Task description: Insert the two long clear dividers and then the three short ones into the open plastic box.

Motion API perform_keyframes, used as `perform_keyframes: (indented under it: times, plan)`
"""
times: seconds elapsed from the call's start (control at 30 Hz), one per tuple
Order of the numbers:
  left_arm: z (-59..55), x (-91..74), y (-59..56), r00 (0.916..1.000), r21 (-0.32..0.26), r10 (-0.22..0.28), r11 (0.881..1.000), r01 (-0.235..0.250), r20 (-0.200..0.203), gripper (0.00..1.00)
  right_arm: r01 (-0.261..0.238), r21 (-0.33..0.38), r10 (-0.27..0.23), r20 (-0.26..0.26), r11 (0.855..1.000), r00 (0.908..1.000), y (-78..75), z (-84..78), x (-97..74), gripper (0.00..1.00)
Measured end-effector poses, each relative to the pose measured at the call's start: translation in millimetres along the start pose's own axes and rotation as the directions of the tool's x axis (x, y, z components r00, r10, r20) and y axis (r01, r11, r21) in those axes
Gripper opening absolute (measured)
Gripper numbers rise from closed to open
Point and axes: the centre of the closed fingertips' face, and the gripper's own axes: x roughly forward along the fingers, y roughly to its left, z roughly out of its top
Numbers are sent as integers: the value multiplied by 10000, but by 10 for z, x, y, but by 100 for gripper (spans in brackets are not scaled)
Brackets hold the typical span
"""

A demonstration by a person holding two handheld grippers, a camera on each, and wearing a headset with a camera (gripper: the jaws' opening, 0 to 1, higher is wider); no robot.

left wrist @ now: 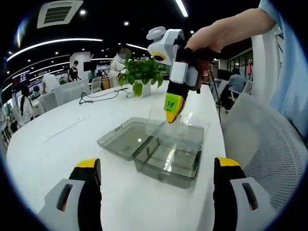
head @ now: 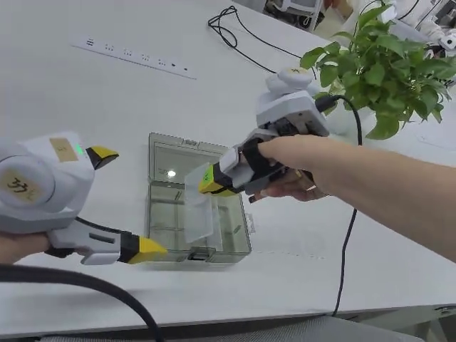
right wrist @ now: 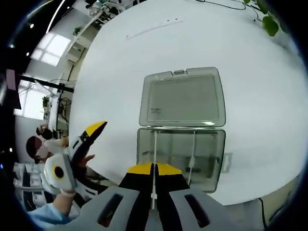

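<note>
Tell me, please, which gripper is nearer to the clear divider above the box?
Right. The right gripper is shut on the clear divider, holding it over the open plastic box. The left gripper is open at the box's near left corner, apart from the divider.

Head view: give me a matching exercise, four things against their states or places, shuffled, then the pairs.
1. right yellow-tipped gripper
2. left yellow-tipped gripper
3. smoky clear plastic box's lid
4. leafy green plant

A. lying open, flat on the table
B. jaws apart, empty
C. far right of table
D. shut on a clear plastic divider

Pairs: 1-D; 2-B; 3-A; 4-C
</note>
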Motion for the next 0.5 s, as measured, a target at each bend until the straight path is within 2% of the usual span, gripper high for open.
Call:
perform_keyframes:
  times: [0.1, 0.2, 0.3, 0.5]
  plan:
    - [-19, -1, -28, 10000, -15, -60, 10000, 60, 29, 100, -9, 285, 14, -178, 9996, 9998, -18, -14, 42, 2]
    - [-35, 3, -46, 9999, -88, -126, 9999, 127, 40, 99, 181, 313, -173, -243, 9993, 9996, -57, 4, 47, 2]
    - [-35, 8, -62, 9998, -70, -174, 9998, 174, 54, 99, -4, 683, 26, -322, 9977, 9995, -29, -12, 60, 2]
    - [-51, 18, -88, 9998, -160, -217, 9996, 218, 40, 98, 187, 525, -160, -510, 9984, 9986, -9, -67, 129, 2]
